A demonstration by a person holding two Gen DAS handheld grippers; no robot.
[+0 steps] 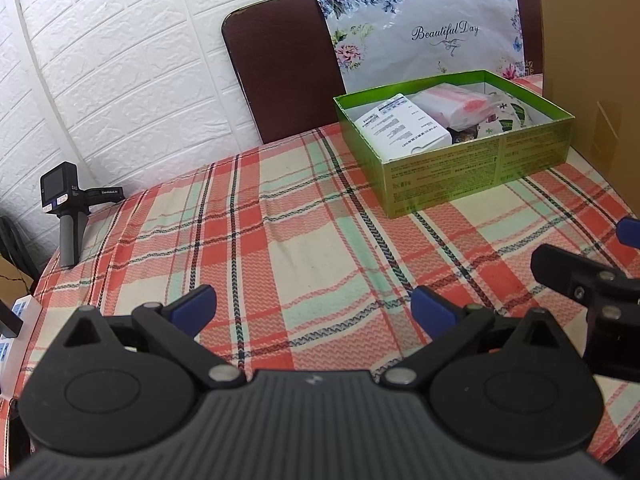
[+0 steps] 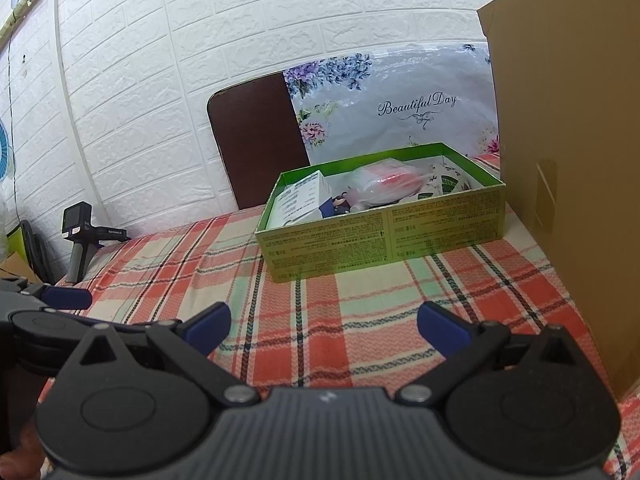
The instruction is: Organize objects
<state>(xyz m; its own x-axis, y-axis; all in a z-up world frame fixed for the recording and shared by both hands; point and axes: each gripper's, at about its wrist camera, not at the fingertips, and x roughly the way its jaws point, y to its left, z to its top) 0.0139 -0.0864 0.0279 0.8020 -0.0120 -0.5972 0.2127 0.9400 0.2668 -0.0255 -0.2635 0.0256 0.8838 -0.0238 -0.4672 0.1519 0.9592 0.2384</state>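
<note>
Objects for sorting already lie in the green box (image 1: 476,168), which sits on the plaid tablecloth (image 1: 280,240) toward the far right of the table, well apart from both grippers. Going left to right in the left wrist view: a handheld camera on a grey grip (image 1: 66,216) stands upright at the table's far left edge by the white brick wall (image 1: 120,80). Next comes a dark brown board (image 1: 280,76) leaning against the wall, with a floral bag (image 1: 432,32) printed "Beautiful Day" just in front of it. Inside the box, a white printed carton (image 1: 404,128) lies at the left, a clear bag with something pink-red (image 1: 456,106) in the middle, and a leaf-patterned item (image 1: 510,114) at the right. A tall cardboard panel (image 1: 588,60) stands just beside the box on its right.

The left gripper (image 1: 314,306) hovers over bare cloth, its blue-tipped fingers spread wide and holding nothing. The right gripper (image 2: 322,326) sits just to its right, its fingers likewise wide apart and empty, pointing toward the box.
</note>
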